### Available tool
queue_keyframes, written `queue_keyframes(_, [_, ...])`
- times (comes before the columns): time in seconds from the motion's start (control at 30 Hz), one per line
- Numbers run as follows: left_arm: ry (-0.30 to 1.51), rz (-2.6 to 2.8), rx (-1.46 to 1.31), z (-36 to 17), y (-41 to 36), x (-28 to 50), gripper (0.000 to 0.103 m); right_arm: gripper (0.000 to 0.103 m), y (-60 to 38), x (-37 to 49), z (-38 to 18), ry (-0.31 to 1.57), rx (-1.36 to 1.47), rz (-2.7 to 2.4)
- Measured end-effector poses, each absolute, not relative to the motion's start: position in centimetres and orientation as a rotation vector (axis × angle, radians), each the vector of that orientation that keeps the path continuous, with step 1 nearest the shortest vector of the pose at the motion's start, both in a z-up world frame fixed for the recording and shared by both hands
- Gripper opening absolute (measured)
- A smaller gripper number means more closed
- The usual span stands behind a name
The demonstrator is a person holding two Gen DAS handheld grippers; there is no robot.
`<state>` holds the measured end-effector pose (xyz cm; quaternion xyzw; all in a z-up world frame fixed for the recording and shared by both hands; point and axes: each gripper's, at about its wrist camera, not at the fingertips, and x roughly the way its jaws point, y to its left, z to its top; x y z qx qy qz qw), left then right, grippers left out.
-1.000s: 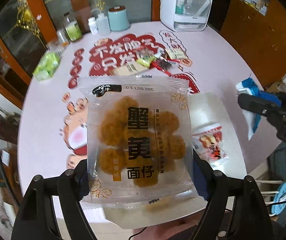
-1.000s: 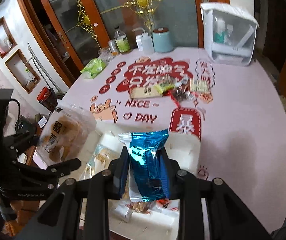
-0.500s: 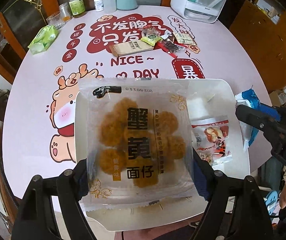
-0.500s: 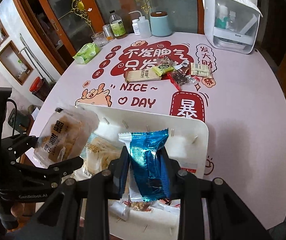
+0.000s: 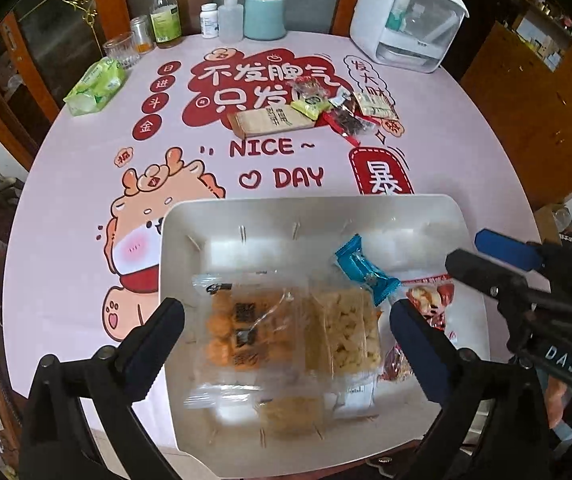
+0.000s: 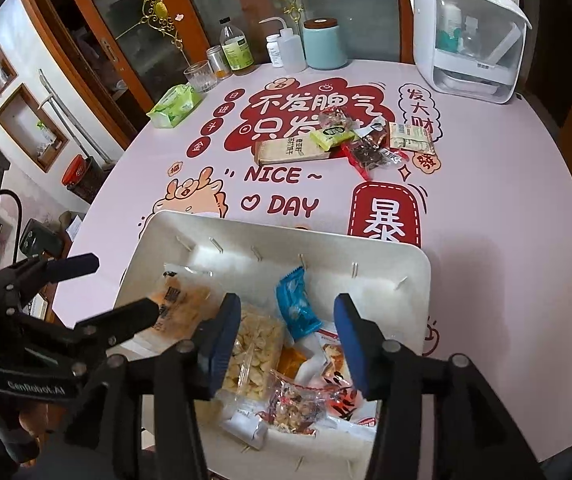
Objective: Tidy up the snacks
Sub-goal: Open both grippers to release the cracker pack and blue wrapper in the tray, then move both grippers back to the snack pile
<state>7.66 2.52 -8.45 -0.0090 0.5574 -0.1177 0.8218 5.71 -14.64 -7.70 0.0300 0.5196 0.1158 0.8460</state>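
The left gripper is matt black, with angular linkage arms joined by round grey pivot screws; dark blue pads line the insides of its fingers. The right gripper has the same build, with brighter blue pads. White lettering marks each body: "GenRobot.AI" on the left one, "DAS" on the right one. A black cable trails behind the left gripper.
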Motion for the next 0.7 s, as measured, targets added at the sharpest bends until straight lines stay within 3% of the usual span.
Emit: queue_keyframes(0.7, [1.157,-0.239,-0.004,-7.59,2.12,8.37,0.102,0.049,-15.41,5.15,-8.02,1.120,0.058,0.223])
